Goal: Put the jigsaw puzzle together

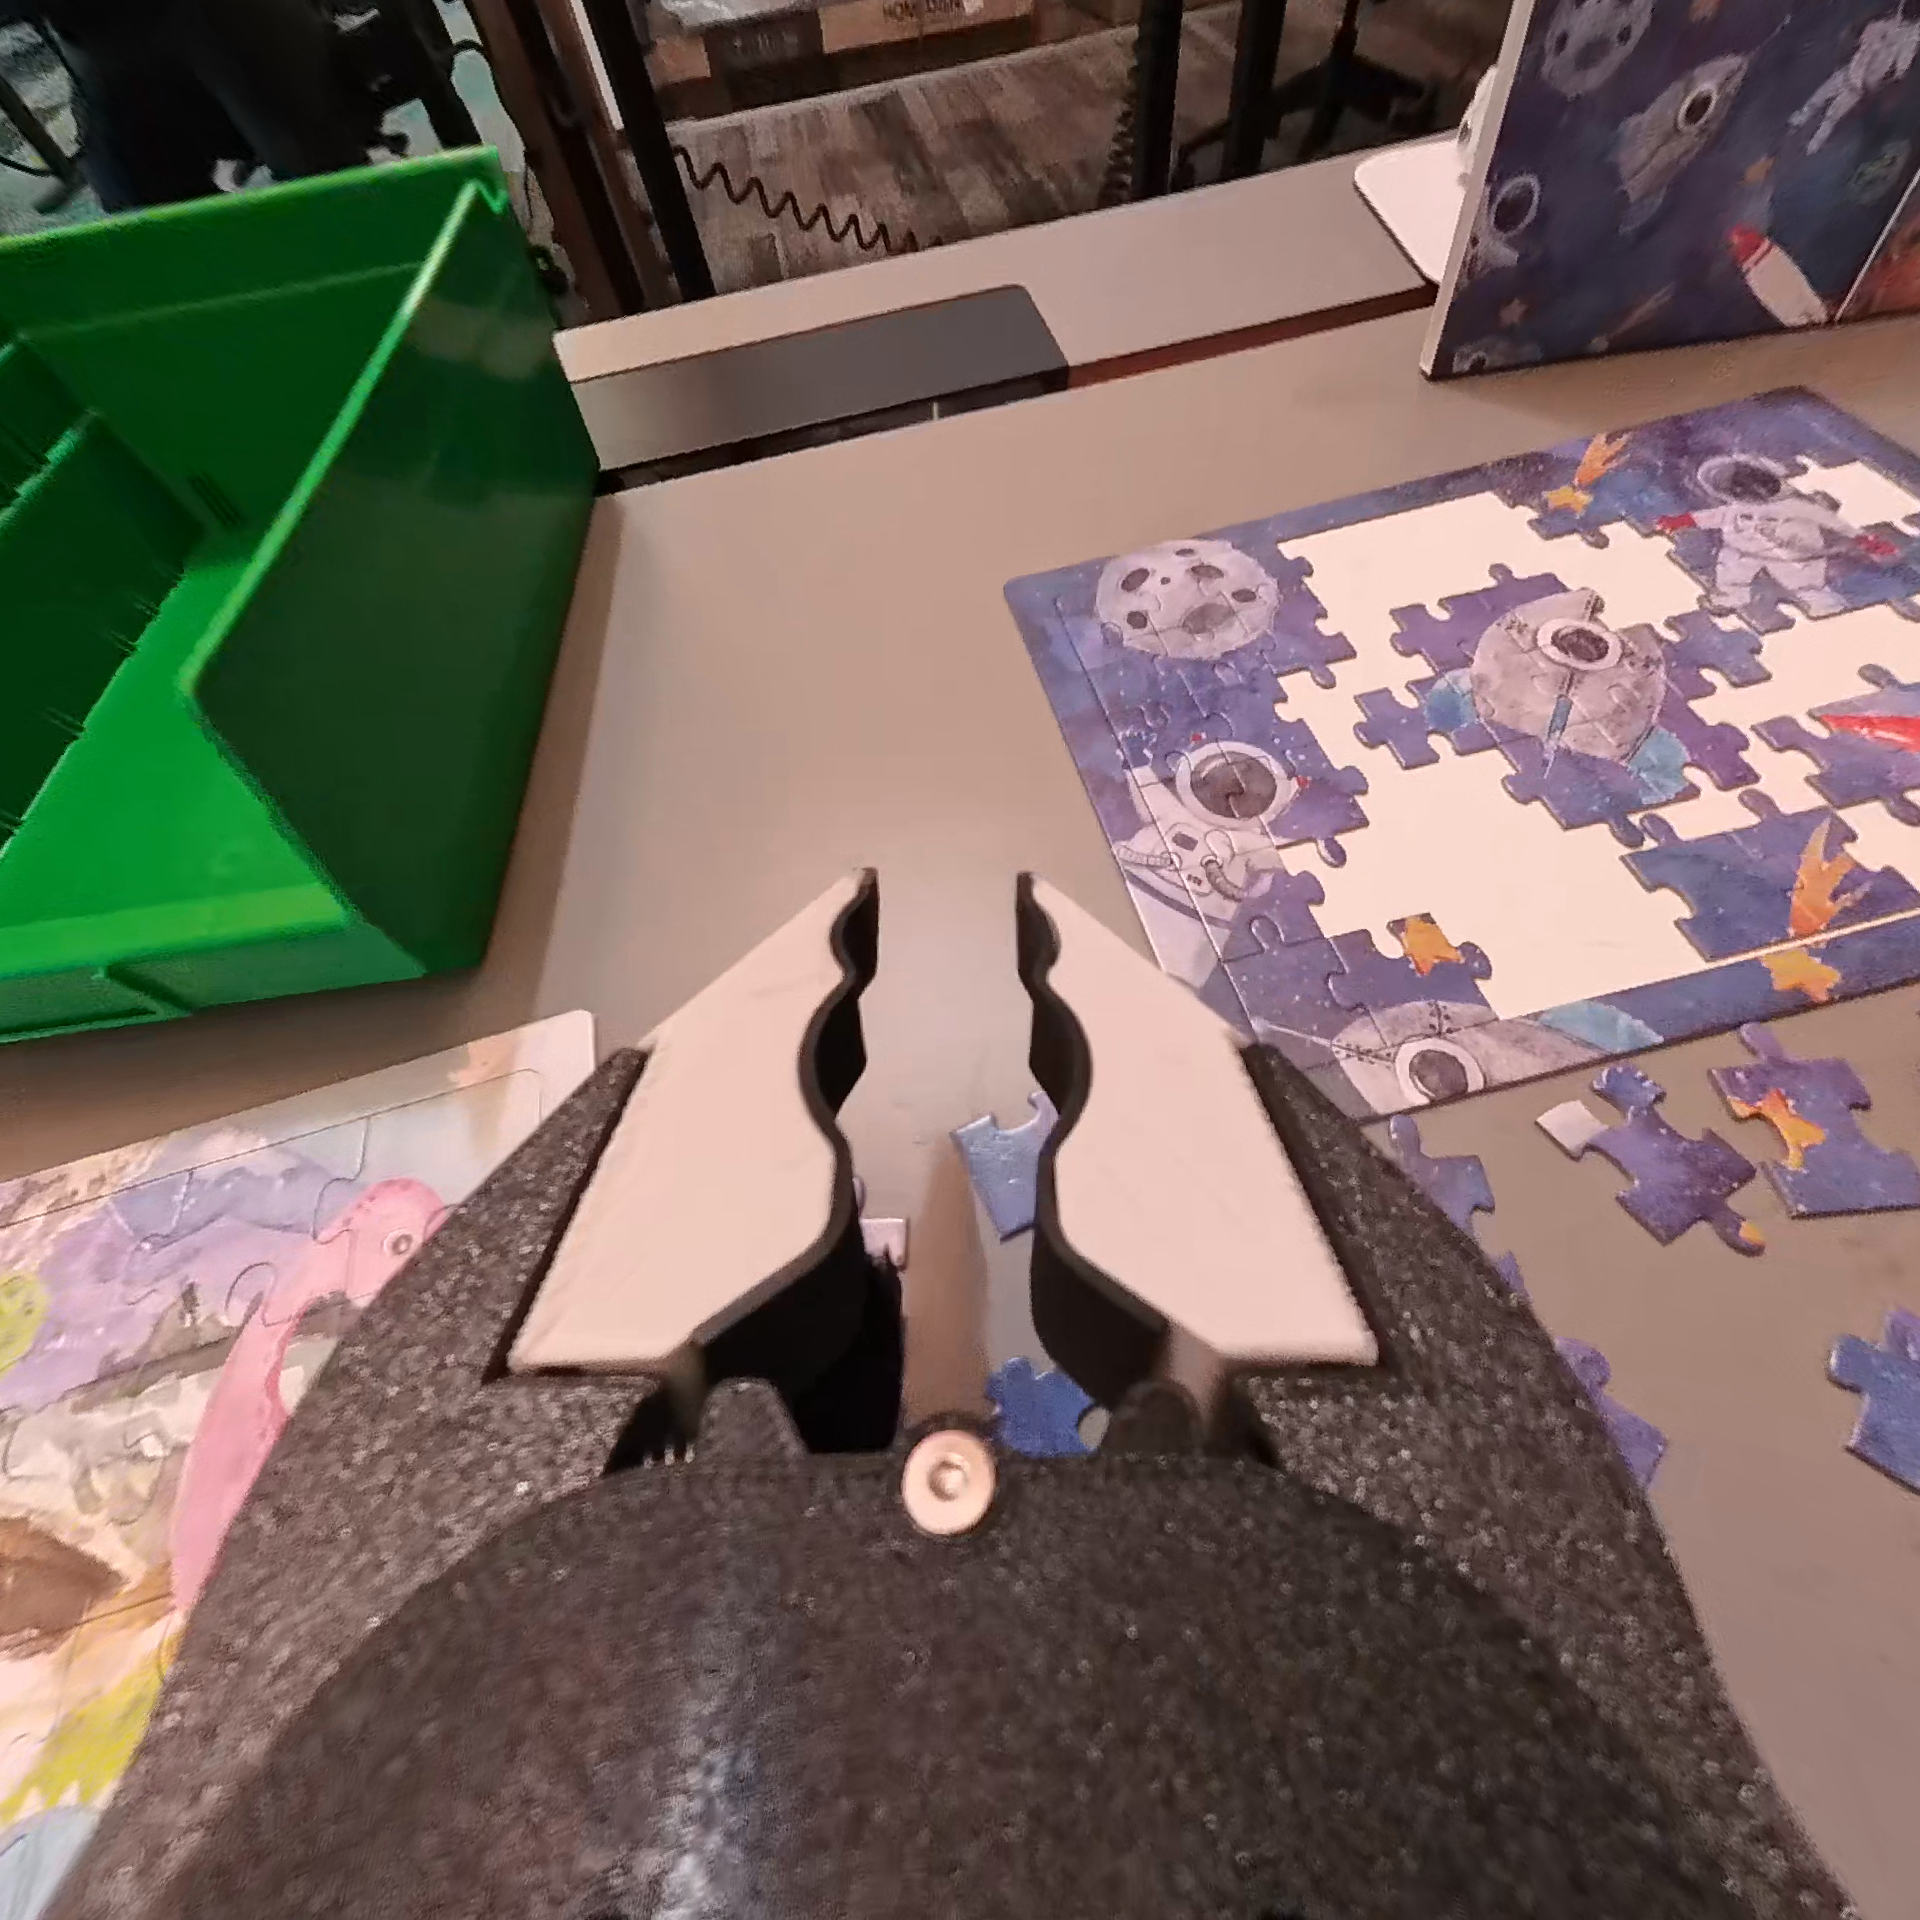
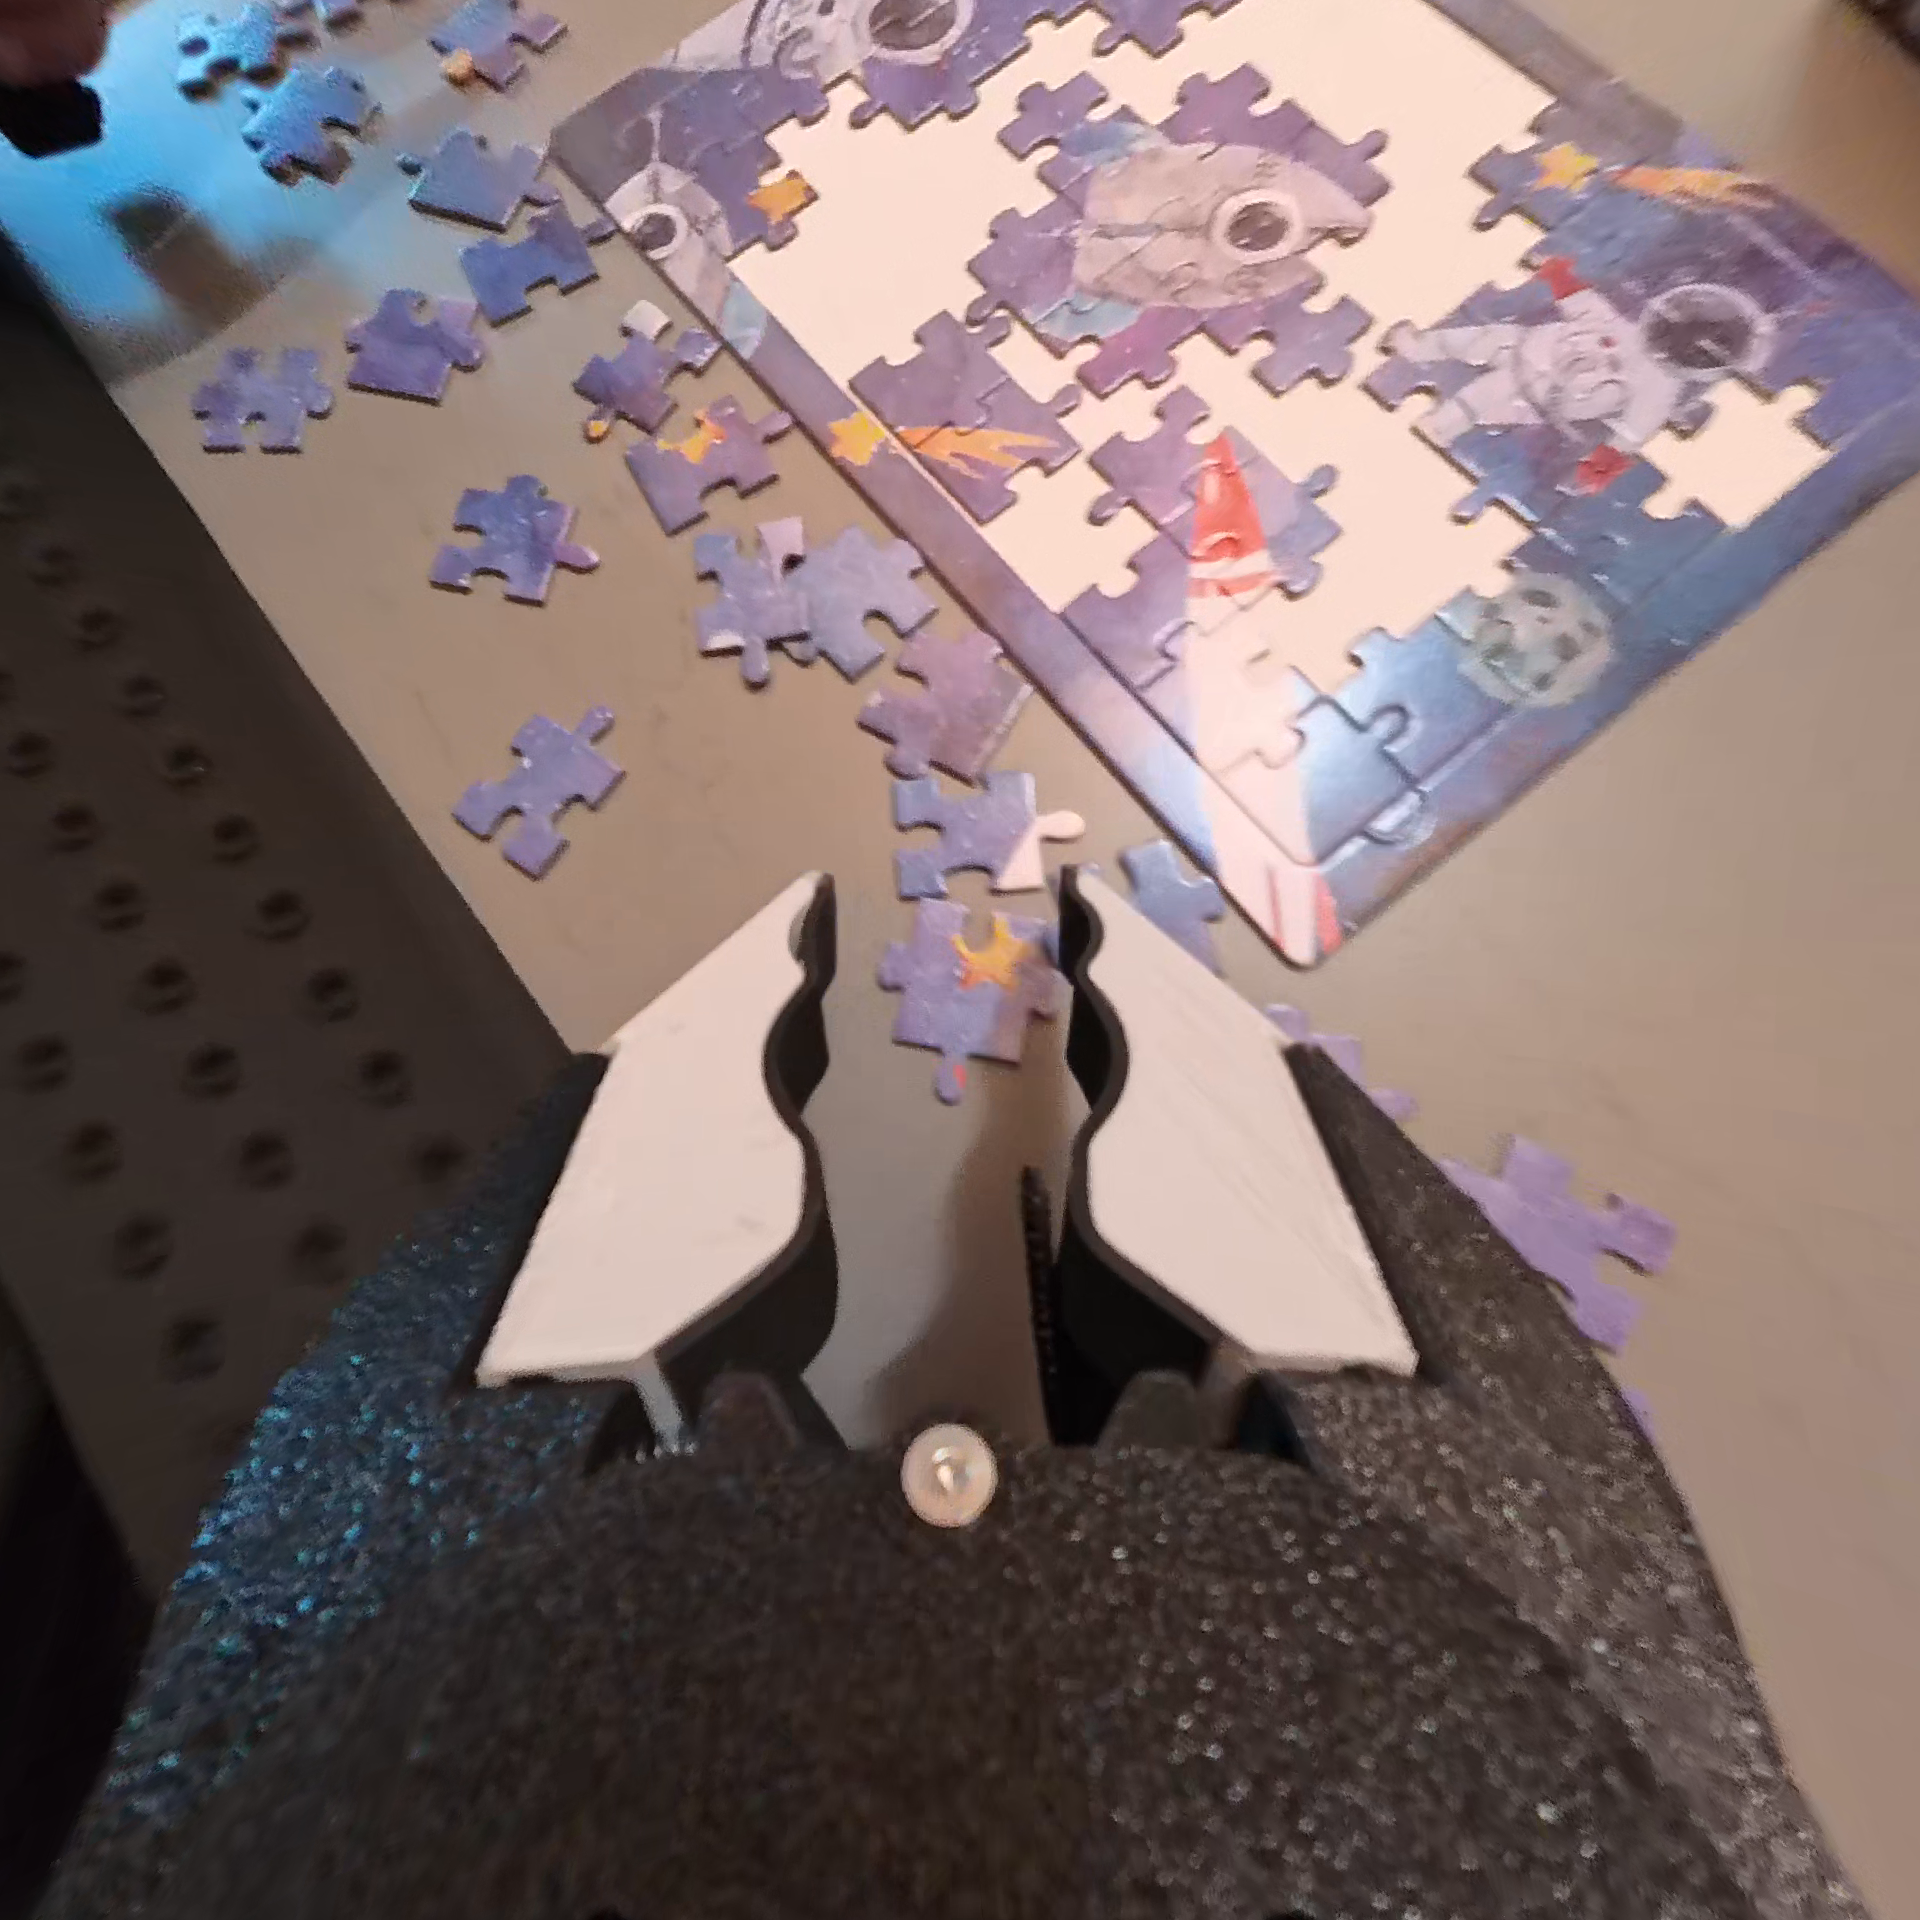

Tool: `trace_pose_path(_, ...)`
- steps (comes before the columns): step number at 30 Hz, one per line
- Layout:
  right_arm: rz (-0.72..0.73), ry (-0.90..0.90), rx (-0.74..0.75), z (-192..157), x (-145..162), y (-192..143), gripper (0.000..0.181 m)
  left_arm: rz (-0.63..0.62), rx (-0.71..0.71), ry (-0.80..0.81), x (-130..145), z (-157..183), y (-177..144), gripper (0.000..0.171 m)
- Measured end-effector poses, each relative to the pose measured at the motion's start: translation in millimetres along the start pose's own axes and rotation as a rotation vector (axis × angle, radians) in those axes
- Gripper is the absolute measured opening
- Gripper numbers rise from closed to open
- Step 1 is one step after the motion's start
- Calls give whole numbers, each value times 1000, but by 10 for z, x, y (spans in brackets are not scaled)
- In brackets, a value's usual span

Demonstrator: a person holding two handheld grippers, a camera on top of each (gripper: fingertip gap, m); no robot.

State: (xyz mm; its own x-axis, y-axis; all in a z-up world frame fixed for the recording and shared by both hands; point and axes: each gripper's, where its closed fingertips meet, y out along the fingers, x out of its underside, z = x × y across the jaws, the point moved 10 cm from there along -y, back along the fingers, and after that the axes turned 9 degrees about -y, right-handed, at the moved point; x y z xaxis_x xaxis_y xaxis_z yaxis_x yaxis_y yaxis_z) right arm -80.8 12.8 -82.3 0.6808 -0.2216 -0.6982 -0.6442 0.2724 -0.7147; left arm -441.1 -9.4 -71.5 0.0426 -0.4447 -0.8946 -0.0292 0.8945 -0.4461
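A partly filled space-themed jigsaw board (image 1: 1507,727) lies on the grey table, with white gaps between joined pieces; it also shows in the right wrist view (image 2: 1247,364). Several loose blue pieces (image 2: 540,790) lie scattered beside its near edge, and some show in the left wrist view (image 1: 1673,1174). My left gripper (image 1: 945,883) is open and empty above bare table, left of the board, with a blue piece (image 1: 1003,1153) below its right finger. My right gripper (image 2: 945,883) is open and empty, hovering over a piece with a yellow star (image 2: 971,987).
A green plastic bin (image 1: 312,623) stands at the left. A finished pastel puzzle (image 1: 208,1299) lies at the near left. The puzzle's box (image 1: 1683,177) stands at the back right. A dark perforated panel (image 2: 208,935) borders the table's left side in the right wrist view.
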Motion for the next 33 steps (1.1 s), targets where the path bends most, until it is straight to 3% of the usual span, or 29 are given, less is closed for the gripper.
trace_pose_path(7,-86,21,-9,34,-38,214,42,-4,-2,-8,10,-6,6,26)
trace_pose_path(10,-100,11,17,62,-38,215,31,-15,0,-19,14,-28,22,26)
trace_pose_path(17,-107,-34,38,33,-57,216,27,-6,8,-11,-3,-11,14,26)
trace_pose_path(18,-104,-41,45,31,-57,201,18,3,20,-17,-24,10,-2,26)
trace_pose_path(21,-44,-65,69,29,-93,105,2,3,134,-33,-150,185,-81,26)
trace_pose_path(27,-36,-82,-2,-49,-89,105,3,-228,630,-22,-114,949,-202,30)
trace_pose_path(29,-31,-96,-125,-144,-82,143,4,-277,679,39,-19,1162,-213,31)
trace_pose_path(33,-31,-150,-58,-163,-80,113,30,-315,730,216,144,1477,-260,35)
